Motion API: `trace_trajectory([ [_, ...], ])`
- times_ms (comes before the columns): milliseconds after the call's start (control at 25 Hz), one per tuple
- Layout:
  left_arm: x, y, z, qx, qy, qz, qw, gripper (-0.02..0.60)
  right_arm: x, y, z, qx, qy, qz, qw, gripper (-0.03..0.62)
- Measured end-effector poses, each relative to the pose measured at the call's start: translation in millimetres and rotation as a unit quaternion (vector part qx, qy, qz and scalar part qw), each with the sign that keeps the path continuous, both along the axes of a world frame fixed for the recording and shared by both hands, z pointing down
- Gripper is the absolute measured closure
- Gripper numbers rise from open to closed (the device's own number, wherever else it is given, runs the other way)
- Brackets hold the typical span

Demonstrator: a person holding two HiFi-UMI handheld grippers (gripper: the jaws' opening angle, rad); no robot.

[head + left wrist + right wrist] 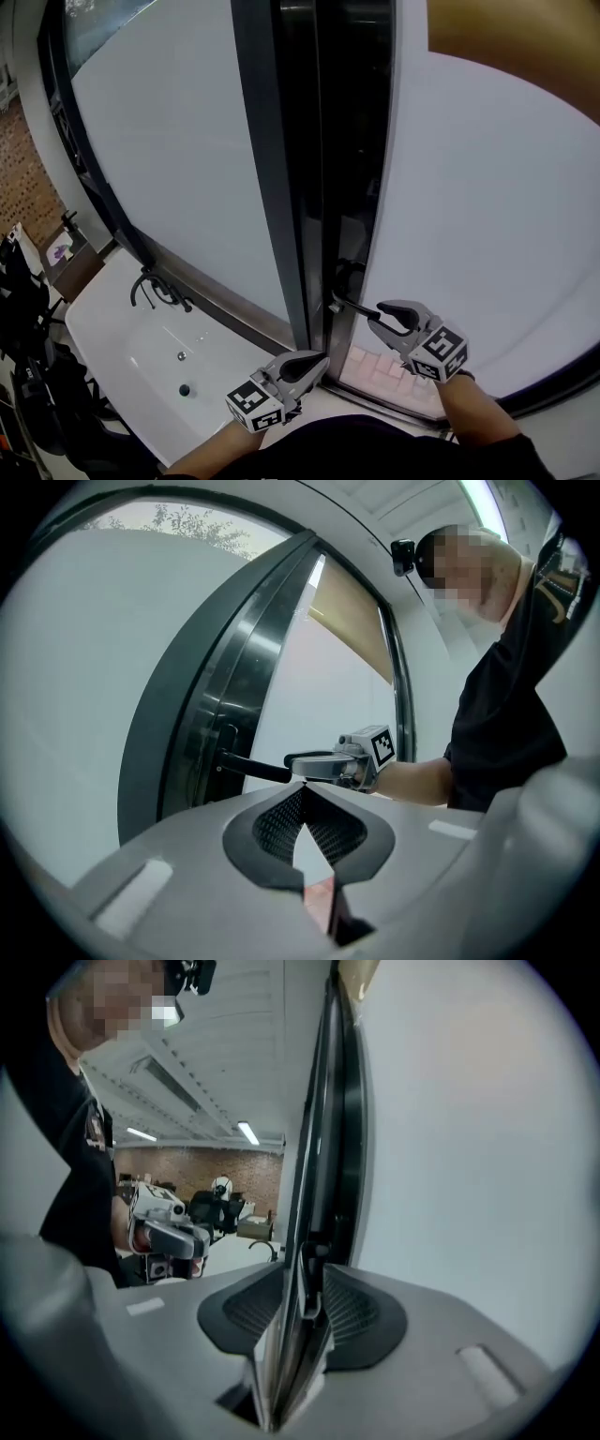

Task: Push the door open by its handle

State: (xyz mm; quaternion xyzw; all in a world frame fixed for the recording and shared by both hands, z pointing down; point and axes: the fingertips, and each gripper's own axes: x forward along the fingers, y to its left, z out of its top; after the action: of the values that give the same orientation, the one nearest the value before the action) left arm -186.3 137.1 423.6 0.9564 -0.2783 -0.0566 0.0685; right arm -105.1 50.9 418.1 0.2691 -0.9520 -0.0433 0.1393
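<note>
Right claw (377, 317) sits at the free end of the door handle (349, 304). Its jaws stand partly apart with the lever running between them. Neither pad clearly presses on it, so the claw straddles the handle and does not clamp it. The left claw (317, 362) hangs lower and to the left of the right one, its jaws closed tip to tip on nothing, near the foot of the dark door frame (281, 187).

The reach to the handle looks done. The push itself seems to be mostly left to do: the door (487, 206) lies close along its frame. A patch of pinkish paving shows just below the right claw, but I cannot tell whether that is a real opening.

The handle is a slim, matte black bar with rounded edges, jutting from the leaf's dark edge toward the right claw. The door is a broad pane of milky frosted glass set in glossy dark metal. Both claws have smooth grey shells and black, finely ribbed pads. Further left of the left claw is a white glazed washbasin (112, 319) with a black faucet (150, 287).
</note>
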Motion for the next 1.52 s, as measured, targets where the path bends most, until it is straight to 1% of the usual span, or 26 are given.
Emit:
trace_trajectory([
  [80, 2, -12, -2, 0.003, 0.006, 0.002, 1.0000, 0.581, -10, -12, 6, 0.005, 0.062, -0.013, 0.998, 0.476],
  [120, 2, -18, -3, 0.005, 0.006, -0.001, 1.0000, 0.581, -16, -17, 10, 0.001, 0.091, -0.025, 0.996, 0.476],
  [200, 0, -29, -6, 0.010, 0.005, -0.011, 0.9999, 0.581, -33, -24, 20, -0.031, 0.142, -0.053, 0.988, 0.476],
  [240, -3, -33, -7, 0.012, 0.005, -0.016, 0.9998, 0.581, -41, -26, 29, -0.055, 0.171, -0.065, 0.981, 0.476],
  [280, -6, -36, -8, 0.013, 0.005, -0.021, 0.9997, 0.581, -47, -26, 40, -0.082, 0.205, -0.075, 0.972, 0.476],
  [320, -9, -38, -10, 0.017, 0.005, -0.024, 0.9996, 0.581, -51, -27, 53, -0.110, 0.241, -0.083, 0.961, 0.476],
  [400, -17, -41, -10, 0.025, -0.001, -0.031, 0.9992, 0.581, -56, -24, 74, -0.164, 0.300, -0.100, 0.934, 0.476],
  [480, -27, -44, -10, 0.024, 0.001, -0.040, 0.9989, 0.581, -60, -18, 87, -0.209, 0.330, -0.117, 0.913, 0.485],
  [520, -32, -46, -9, 0.022, 0.004, -0.042, 0.9989, 0.581, -63, -16, 91, -0.224, 0.338, -0.122, 0.906, 0.485],
  [560, -37, -47, -9, 0.020, 0.007, -0.043, 0.9989, 0.581, -67, -15, 95, -0.234, 0.342, -0.121, 0.902, 0.485],
  [600, -41, -49, -9, 0.019, 0.008, -0.042, 0.9989, 0.581, -69, -17, 97, -0.238, 0.344, -0.113, 0.901, 0.480],
  [640, -43, -50, -8, 0.017, 0.008, -0.040, 0.9990, 0.581, -71, -20, 99, -0.238, 0.343, -0.101, 0.903, 0.470],
  [720, -46, -51, -5, 0.010, 0.008, -0.035, 0.9993, 0.581, -73, -26, 99, -0.223, 0.330, -0.077, 0.914, 0.470],
  [760, -47, -52, -4, 0.006, 0.009, -0.033, 0.9994, 0.581, -74, -30, 98, -0.202, 0.325, -0.063, 0.922, 0.470],
  [880, -46, -55, 1, -0.005, 0.009, -0.020, 0.9997, 0.581, -75, -45, 91, -0.118, 0.313, -0.023, 0.942, 0.454],
  [920, -46, -56, 4, -0.008, 0.008, -0.015, 0.9998, 0.581, -76, -47, 91, -0.105, 0.301, -0.017, 0.948, 0.461],
  [1000, -47, -56, 10, -0.014, 0.005, -0.009, 0.9998, 0.581, -81, -49, 91, -0.097, 0.262, -0.021, 0.960, 0.468],
  [1120, -47, -56, 11, -0.019, 0.006, -0.007, 0.9998, 0.581, -91, -46, 84, -0.086, 0.165, -0.049, 0.981, 0.465],
  [1160, -47, -55, 11, -0.021, 0.006, -0.007, 0.9997, 0.581, -93, -44, 79, -0.080, 0.134, -0.061, 0.986, 0.465],
  [1200, -49, -54, 12, -0.025, 0.006, -0.008, 0.9996, 0.581, -95, -43, 75, -0.074, 0.112, -0.070, 0.988, 0.464],
  [1320, -56, -54, 15, -0.029, 0.004, -0.013, 0.9995, 0.581, -100, -41, 68, -0.050, 0.071, -0.088, 0.992, 0.462],
  [1400, -59, -54, 19, -0.033, 0.002, -0.016, 0.9993, 0.581, -104, -43, 67, -0.030, 0.032, -0.096, 0.994, 0.462],
  [1480, -58, -52, 23, -0.035, -0.006, -0.014, 0.9993, 0.581, -105, -44, 68, -0.018, -0.013, -0.109, 0.994, 0.470],
  [1520, -57, -51, 23, -0.033, -0.008, -0.013, 0.9993, 0.581, -104, -44, 67, -0.016, -0.027, -0.120, 0.992, 0.470],
])
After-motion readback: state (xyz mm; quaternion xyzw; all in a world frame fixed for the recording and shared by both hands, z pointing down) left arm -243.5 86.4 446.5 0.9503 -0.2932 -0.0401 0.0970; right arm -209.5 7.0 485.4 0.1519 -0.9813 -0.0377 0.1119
